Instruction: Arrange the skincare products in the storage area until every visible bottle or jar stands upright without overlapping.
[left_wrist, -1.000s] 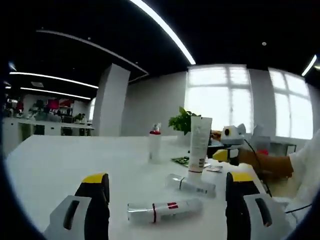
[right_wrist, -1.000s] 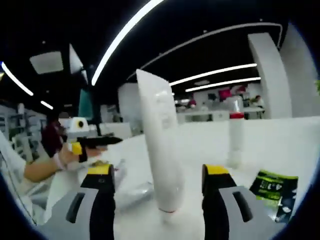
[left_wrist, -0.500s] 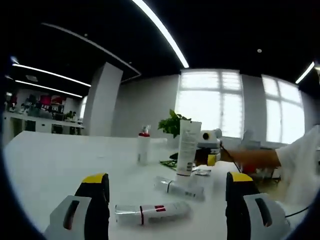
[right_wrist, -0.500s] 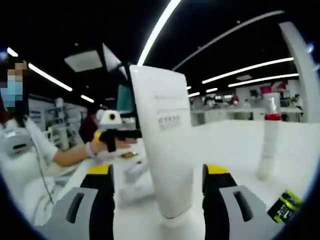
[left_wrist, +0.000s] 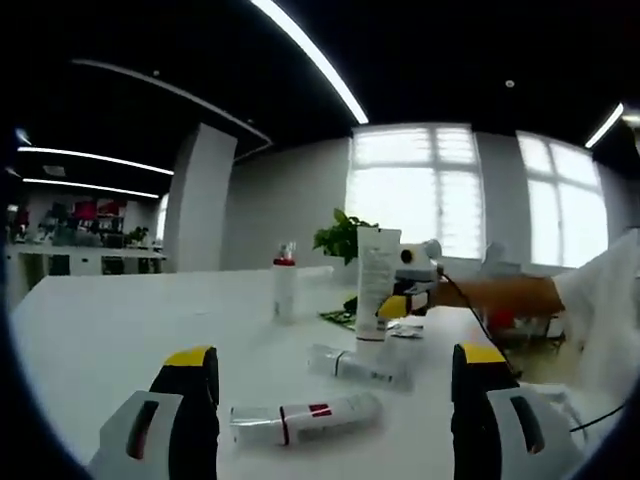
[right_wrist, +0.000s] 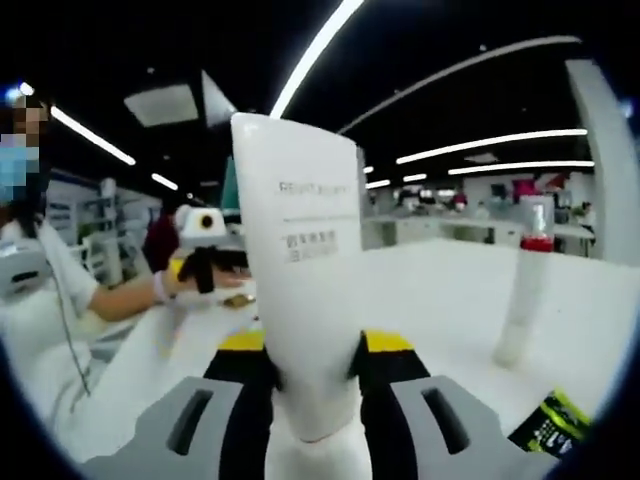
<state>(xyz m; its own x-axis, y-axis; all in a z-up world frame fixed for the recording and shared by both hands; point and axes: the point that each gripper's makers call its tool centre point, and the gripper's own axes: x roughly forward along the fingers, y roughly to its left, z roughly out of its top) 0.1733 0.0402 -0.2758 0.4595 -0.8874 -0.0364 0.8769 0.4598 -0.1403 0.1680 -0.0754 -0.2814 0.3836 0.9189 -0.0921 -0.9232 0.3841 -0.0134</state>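
Grippers work a white table strewn with skincare products. Seen from the left gripper view, the left gripper hovers with its 2 yellow-tipped jaws spread wide and nothing between them. Just beyond them a white tube with a red band lies flat on the table, and a second, clear-capped tube lies on its side a little farther off. Behind these, a tall white tube stands upright on its cap, gripped low down by the right gripper, which reaches in from the right on a person's arm. A slim bottle with a red collar stands upright to the left of it, apart.

From the right gripper view, the right gripper has its jaws drawn in narrow against both sides of the tall white tube, just above its cap. The red-collared bottle stands to the right, a green-and-black sachet flat near it. The left gripper shows at left.
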